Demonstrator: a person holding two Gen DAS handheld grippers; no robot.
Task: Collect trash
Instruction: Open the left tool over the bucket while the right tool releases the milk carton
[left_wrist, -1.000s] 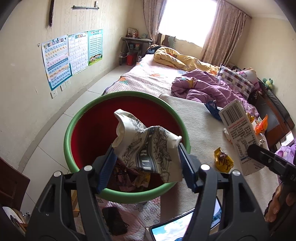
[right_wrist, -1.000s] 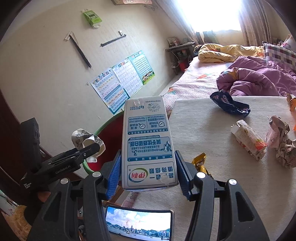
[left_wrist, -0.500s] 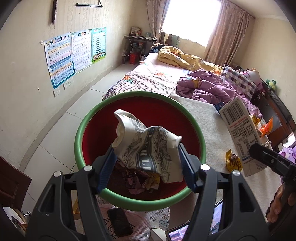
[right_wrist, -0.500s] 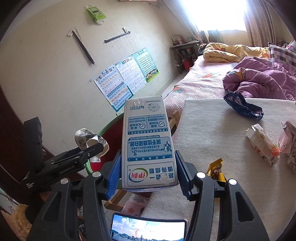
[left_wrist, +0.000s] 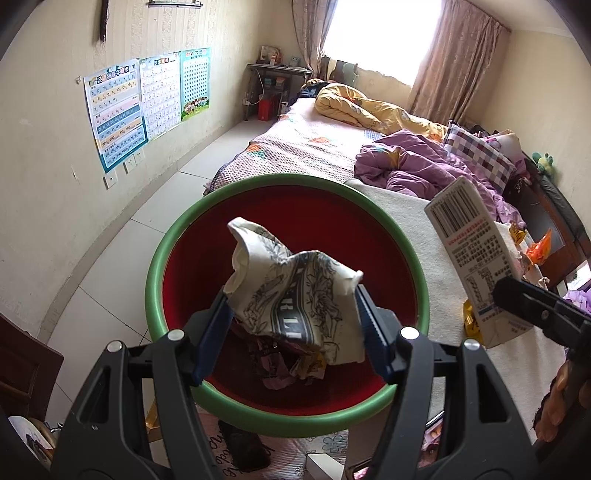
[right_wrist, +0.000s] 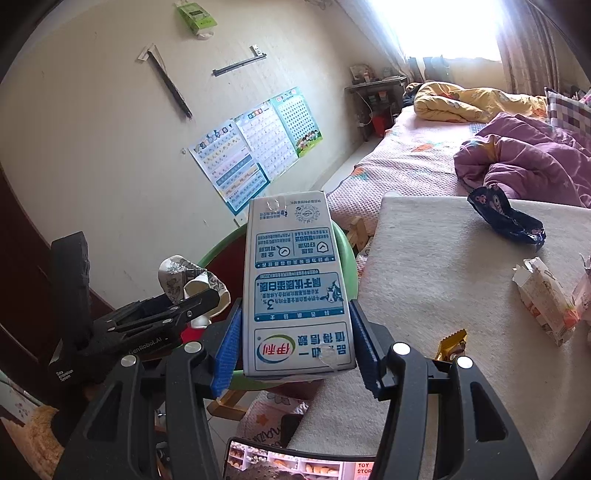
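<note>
1. The bed (left_wrist: 317, 147), with a patterned pink sheet, runs toward the bright window; a yellow quilt (left_wrist: 354, 107) and a purple quilt (right_wrist: 524, 158) lie bunched on it.
2. A table (right_wrist: 443, 258) covered in cream cloth stands at the foot of the bed, just beside the bin.
3. The bin (left_wrist: 177, 236), green-rimmed with a red inside, sits directly under the left gripper; crumpled wrappers (left_wrist: 288, 369) lie at its bottom.
4. The left gripper (left_wrist: 293, 321) is clamped on a crumpled printed paper (left_wrist: 295, 295), held above the bin's open mouth.
5. The right gripper (right_wrist: 295, 339) is closed on a white and blue milk carton (right_wrist: 295, 288), held upside down at the table's edge, beside the bin's rim.
6. On the table, well apart from the carton, lies a dark blue snack bag (right_wrist: 506, 214).
7. A torn small box (right_wrist: 546, 299) lies near the table's right side.
8. A gold candy wrapper (right_wrist: 450, 343) lies just beside the right gripper.
</note>
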